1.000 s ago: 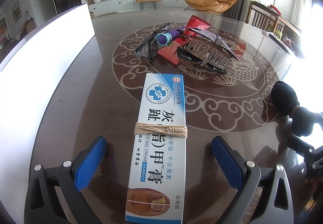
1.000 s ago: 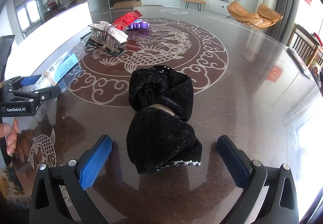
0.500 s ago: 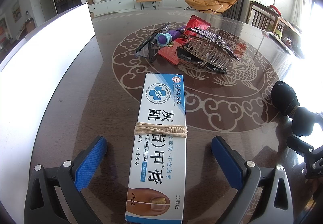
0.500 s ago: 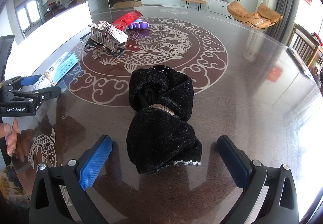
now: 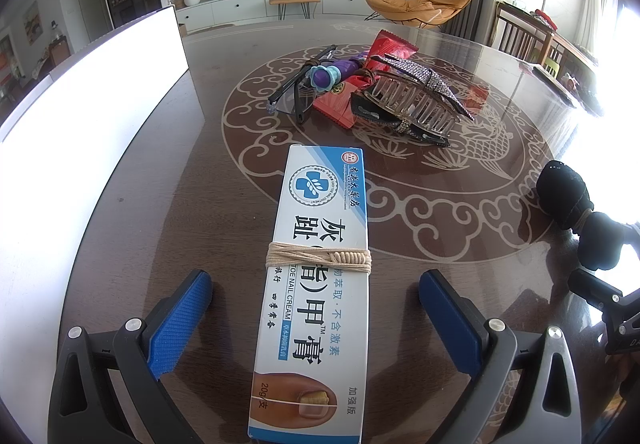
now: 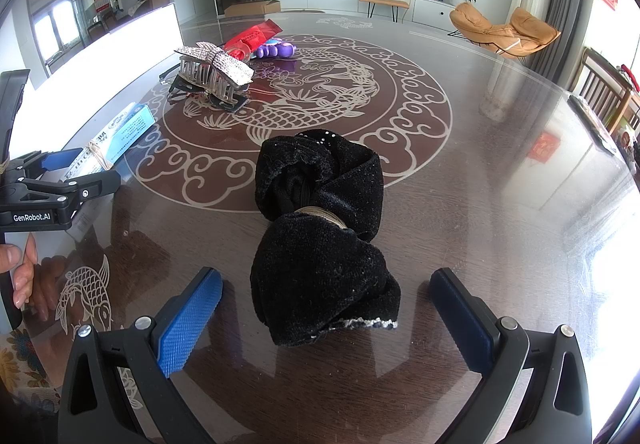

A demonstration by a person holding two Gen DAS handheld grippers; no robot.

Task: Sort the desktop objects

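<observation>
Glossy dark wood table (image 5: pixel 160 204) with a pale carp inlay. Left gripper (image 5: pixel 316 318) spread wide, flat cardboard cream box (image 5: pixel 320 276) tied with string lying between the fingers, untouched. Right gripper (image 6: pixel 326 318) also spread, fuzzy black velvet bundle (image 6: pixel 320 236) between its fingers. Rhinestone hair claw (image 5: pixel 416 100) farther off.

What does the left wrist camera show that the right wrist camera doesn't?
Only the left wrist view shows the printed face of the nail cream box lying between the open left gripper, and the glasses beside the pile. Only the right wrist view shows the whole black velvet bundle between the open right gripper, plus a hand holding the other tool. Both show the rhinestone hair claw, red packet and purple toy.
</observation>
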